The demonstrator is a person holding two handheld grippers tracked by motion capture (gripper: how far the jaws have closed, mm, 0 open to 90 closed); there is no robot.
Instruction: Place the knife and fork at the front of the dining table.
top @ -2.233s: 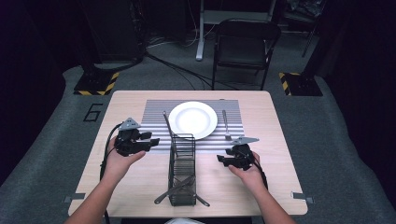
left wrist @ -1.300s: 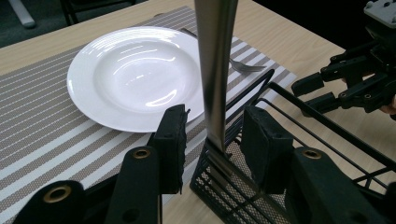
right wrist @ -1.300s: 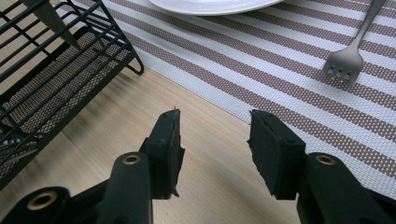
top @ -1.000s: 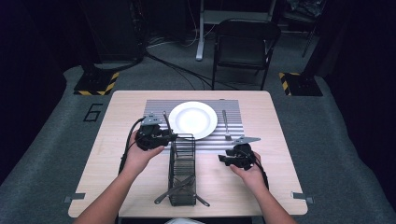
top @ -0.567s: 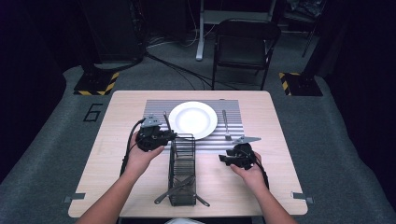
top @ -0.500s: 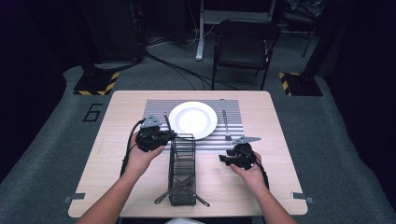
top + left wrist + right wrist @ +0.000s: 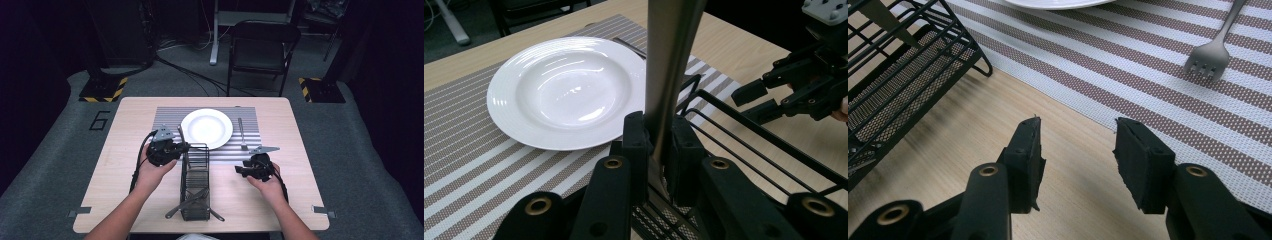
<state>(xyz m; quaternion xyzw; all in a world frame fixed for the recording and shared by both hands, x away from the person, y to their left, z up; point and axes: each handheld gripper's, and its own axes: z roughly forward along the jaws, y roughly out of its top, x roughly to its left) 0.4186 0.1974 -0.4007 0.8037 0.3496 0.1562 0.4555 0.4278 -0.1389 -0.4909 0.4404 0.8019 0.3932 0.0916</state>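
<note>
A flat metal utensil handle (image 7: 669,60) stands up out of the far end of a black wire cutlery basket (image 7: 195,185). My left gripper (image 7: 659,145) is shut on it, its jaws having just closed onto the handle. In the high view the left gripper (image 7: 182,148) sits at the basket's far left corner, and the handle (image 7: 181,136) leans toward the white plate (image 7: 206,128). My right gripper (image 7: 1078,145) hovers open over bare wood right of the basket (image 7: 903,65), with nothing between its pads. A fork (image 7: 1215,45) lies on the striped placemat (image 7: 167,117).
More utensils (image 7: 192,200) lie in the basket's near end, poking past its sides. The fork (image 7: 241,133) rests right of the plate. The right gripper (image 7: 784,90) shows beyond the basket rim (image 7: 744,125). A folding chair (image 7: 262,47) stands behind the table.
The left hand moved right from the table's left part to the basket's far end and stays there on the upright handle. The right hand has not moved.
</note>
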